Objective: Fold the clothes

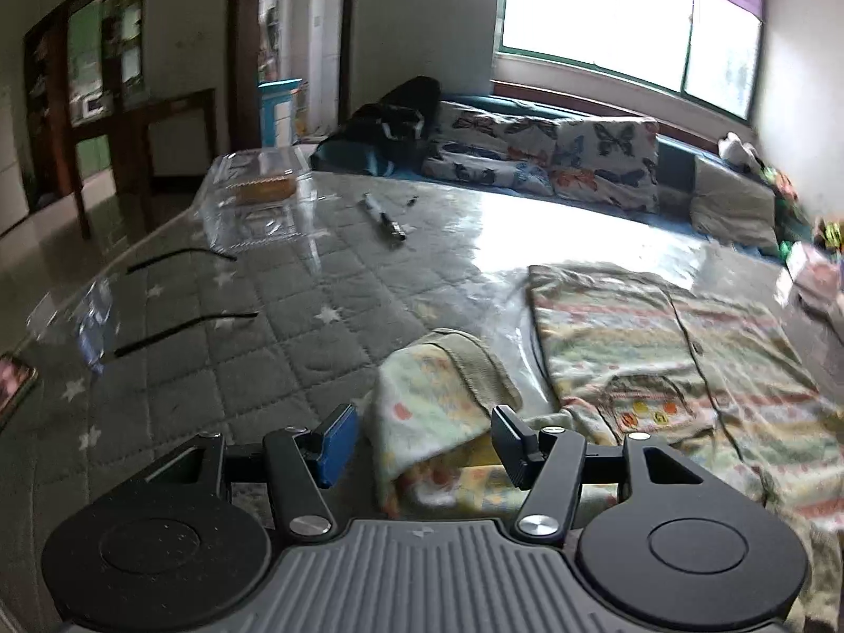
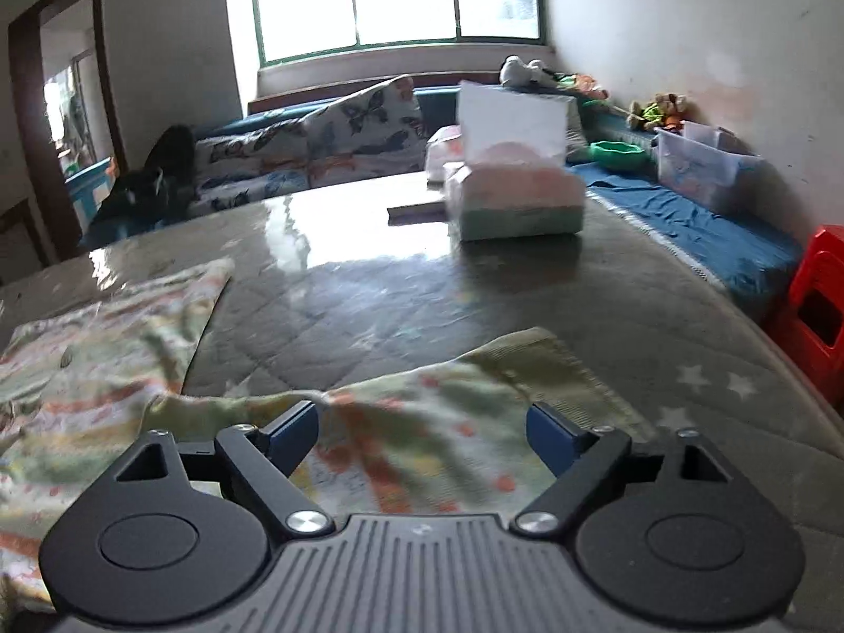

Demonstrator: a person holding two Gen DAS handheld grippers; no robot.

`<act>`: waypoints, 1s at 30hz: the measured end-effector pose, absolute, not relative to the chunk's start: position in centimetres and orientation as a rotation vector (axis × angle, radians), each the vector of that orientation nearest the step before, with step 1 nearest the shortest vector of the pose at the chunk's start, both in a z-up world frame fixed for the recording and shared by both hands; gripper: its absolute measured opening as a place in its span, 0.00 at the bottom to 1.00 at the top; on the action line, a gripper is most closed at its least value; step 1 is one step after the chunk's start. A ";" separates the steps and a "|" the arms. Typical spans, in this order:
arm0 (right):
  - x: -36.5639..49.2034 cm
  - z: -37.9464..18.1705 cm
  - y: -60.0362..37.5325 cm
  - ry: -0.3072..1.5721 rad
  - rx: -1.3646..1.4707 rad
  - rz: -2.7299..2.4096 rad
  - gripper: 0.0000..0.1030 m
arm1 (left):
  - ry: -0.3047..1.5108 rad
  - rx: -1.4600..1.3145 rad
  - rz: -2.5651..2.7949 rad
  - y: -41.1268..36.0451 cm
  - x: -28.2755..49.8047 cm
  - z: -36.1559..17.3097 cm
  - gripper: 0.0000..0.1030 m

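A patterned child's shirt [image 1: 664,348] with pale stripes and buttons lies spread on the grey quilted table [image 1: 253,327]. Its left sleeve [image 1: 438,411], with a ribbed green cuff, is lifted and sits between the open fingers of my left gripper [image 1: 422,440]. In the right wrist view the shirt body [image 2: 95,348] lies at left and the other sleeve [image 2: 422,422] stretches forward between the open fingers of my right gripper [image 2: 424,435]. Neither gripper is closed on the cloth.
A pen [image 1: 382,219] and a clear plastic box [image 1: 264,174] lie at the table's far left. Tissue boxes [image 2: 514,200] stand on the table's far right. A bench with butterfly cushions [image 1: 548,158] runs behind. A red stool [image 2: 817,306] stands at right.
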State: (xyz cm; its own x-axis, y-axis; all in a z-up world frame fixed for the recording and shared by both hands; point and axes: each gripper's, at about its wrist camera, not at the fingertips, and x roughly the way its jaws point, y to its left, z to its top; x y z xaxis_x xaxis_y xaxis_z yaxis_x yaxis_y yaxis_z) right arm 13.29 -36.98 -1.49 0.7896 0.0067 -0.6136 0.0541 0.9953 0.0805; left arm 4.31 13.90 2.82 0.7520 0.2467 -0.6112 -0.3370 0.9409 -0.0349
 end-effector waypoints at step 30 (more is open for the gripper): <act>14.0 -3.1 -36.4 0.699 0.041 -0.041 1.00 | 0.665 -0.166 0.282 16.3 9.1 -0.8 0.07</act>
State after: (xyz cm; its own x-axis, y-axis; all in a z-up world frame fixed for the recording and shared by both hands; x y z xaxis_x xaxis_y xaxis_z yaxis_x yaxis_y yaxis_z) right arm 14.01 -36.37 -3.06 0.7646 -0.0241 -0.6441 0.0518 0.9984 0.0242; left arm 9.08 16.31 -0.76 0.7511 0.2038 -0.6279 -0.3095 0.9489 -0.0622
